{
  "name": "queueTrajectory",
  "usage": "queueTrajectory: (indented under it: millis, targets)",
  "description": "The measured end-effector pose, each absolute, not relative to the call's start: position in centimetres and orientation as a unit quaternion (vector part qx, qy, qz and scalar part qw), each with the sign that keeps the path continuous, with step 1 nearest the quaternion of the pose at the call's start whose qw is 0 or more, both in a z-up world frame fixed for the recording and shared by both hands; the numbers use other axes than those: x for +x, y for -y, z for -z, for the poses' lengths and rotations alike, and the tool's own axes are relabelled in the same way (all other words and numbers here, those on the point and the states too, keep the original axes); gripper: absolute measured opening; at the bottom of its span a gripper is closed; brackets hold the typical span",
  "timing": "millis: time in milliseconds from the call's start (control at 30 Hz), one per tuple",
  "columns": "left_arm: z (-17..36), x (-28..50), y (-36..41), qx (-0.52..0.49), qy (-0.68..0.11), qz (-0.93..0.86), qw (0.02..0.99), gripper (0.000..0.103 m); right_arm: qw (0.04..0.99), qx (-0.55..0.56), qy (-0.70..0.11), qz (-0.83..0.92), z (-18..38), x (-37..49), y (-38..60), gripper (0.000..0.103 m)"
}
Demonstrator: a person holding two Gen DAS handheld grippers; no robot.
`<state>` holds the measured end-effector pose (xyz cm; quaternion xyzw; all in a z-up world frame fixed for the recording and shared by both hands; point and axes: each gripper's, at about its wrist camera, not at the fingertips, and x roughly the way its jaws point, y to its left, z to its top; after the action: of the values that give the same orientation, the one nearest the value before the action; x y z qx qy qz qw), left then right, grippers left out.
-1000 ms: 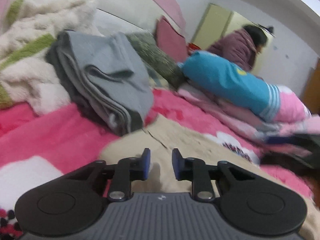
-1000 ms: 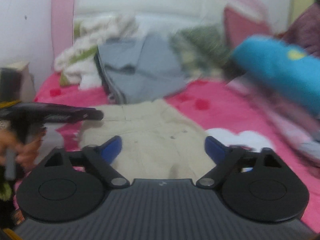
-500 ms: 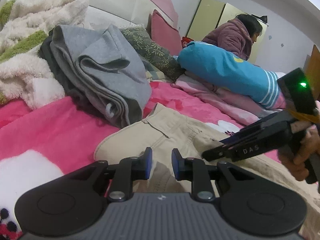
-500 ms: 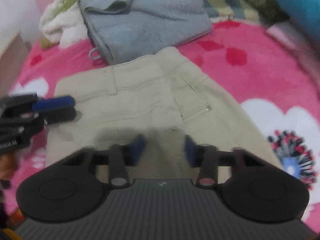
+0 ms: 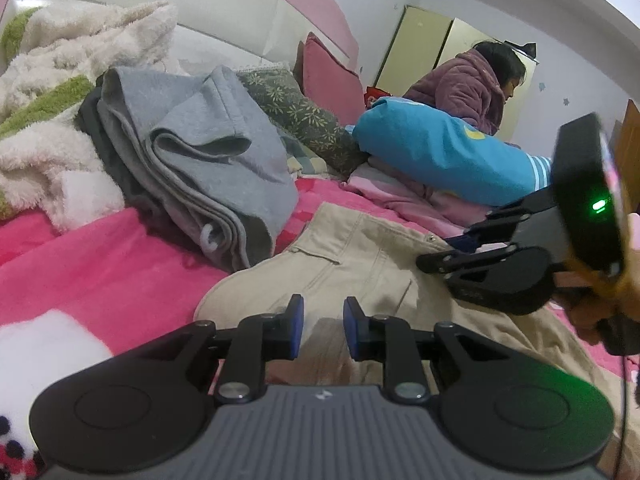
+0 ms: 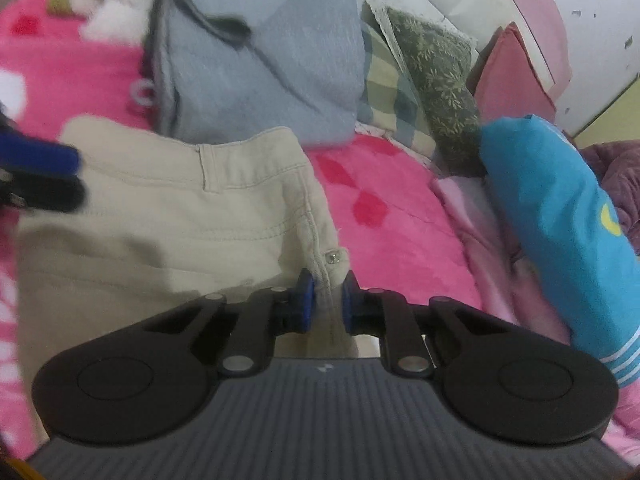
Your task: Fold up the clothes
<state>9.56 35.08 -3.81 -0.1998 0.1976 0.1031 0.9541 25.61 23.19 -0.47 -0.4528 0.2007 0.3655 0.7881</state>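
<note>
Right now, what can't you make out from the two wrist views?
1. Beige trousers: the legs run off the lower edge in both views, so their length and folds are unknown.
2. Left gripper: it is unclear whether cloth is pinched. Its own view shows only a shadowed gap, and the right wrist view blurs it.
3. Dark garment: mostly buried under the grey sweatshirt in the left wrist view.

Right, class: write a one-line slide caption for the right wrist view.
Right tongs closing on the side seam of beige trousers spread across a pink blanket.
</note>
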Motion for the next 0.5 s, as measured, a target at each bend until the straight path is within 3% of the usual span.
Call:
queueTrajectory:
  millis: [500]
  targets:
    - [3.8,9.8,-35.6,-0.230,-0.202,-0.092,0.948,0.023,0.791,-0.435,-0.176,-0.392,2.1,26.6,-22.9,0.013]
